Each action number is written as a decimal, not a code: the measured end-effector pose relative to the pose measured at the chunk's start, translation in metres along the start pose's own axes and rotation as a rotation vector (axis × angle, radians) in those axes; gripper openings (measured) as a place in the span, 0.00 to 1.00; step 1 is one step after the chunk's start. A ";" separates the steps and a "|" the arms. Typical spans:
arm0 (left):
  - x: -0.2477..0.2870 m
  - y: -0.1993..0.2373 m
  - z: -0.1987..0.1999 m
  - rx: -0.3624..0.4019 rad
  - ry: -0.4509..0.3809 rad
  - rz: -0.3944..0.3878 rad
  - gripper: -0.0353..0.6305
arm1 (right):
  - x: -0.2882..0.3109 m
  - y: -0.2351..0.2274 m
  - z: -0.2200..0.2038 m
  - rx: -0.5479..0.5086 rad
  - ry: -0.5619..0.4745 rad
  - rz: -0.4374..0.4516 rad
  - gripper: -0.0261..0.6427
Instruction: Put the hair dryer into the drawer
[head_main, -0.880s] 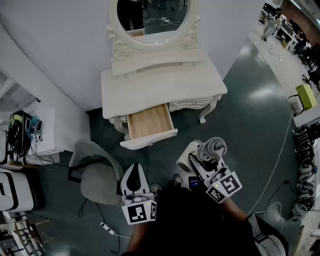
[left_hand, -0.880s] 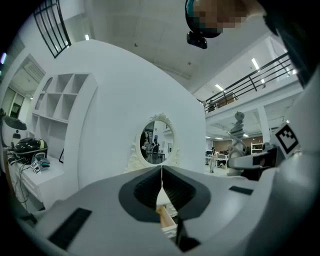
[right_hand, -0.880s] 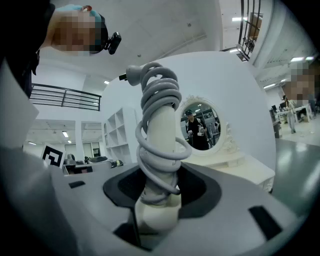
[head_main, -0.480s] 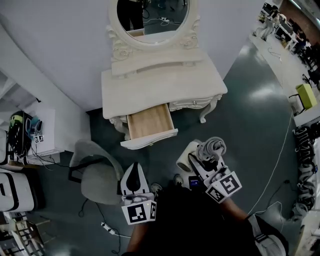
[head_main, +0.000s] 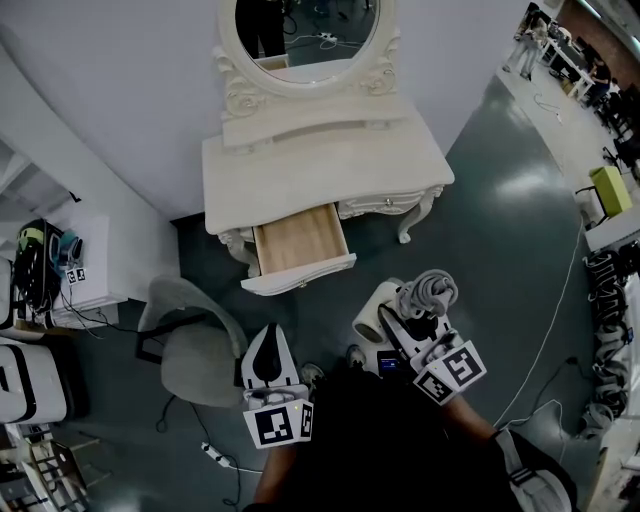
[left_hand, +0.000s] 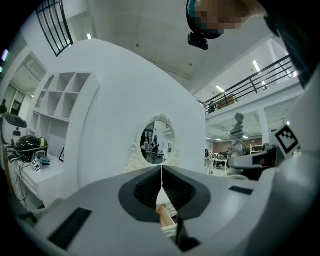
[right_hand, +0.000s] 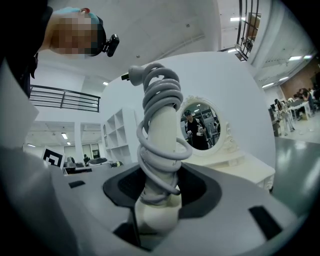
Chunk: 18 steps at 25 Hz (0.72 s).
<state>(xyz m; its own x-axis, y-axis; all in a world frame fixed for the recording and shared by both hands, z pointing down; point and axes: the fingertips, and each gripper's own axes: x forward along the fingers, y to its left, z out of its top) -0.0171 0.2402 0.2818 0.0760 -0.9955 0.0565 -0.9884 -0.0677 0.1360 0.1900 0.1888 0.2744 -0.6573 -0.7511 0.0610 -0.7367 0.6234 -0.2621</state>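
A white hair dryer (head_main: 383, 309) with its grey cord wound round the handle (right_hand: 159, 150) is clamped in my right gripper (head_main: 418, 325), low and right of centre in the head view. In the right gripper view the jaws press on the cord-wrapped handle, which stands upright between them. The wooden drawer (head_main: 298, 243) of the white dressing table (head_main: 320, 160) stands pulled out and looks empty, ahead and to the left of the dryer. My left gripper (head_main: 266, 362) is shut with nothing in it; in the left gripper view its pads (left_hand: 150, 187) meet and point at the oval mirror (left_hand: 157, 142).
A grey chair (head_main: 195, 345) stands left of my left gripper, close to the drawer front. A side shelf with dark gear (head_main: 45, 262) is at far left. A white cable (head_main: 560, 320) trails over the dark floor at right. The table's curved leg (head_main: 412, 225) is right of the drawer.
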 end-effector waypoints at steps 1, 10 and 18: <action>-0.001 0.001 0.000 -0.001 0.001 -0.003 0.09 | 0.000 0.001 0.000 0.004 0.000 -0.004 0.33; 0.000 0.008 0.005 -0.011 -0.013 -0.057 0.09 | 0.000 0.009 0.001 -0.010 0.000 -0.041 0.33; 0.016 0.006 0.003 -0.011 -0.016 -0.033 0.09 | 0.015 -0.014 0.006 -0.012 0.001 -0.037 0.33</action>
<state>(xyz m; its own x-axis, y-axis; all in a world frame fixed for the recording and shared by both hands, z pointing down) -0.0225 0.2241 0.2808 0.1062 -0.9937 0.0357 -0.9839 -0.0998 0.1481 0.1910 0.1678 0.2734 -0.6298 -0.7735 0.0709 -0.7622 0.5979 -0.2479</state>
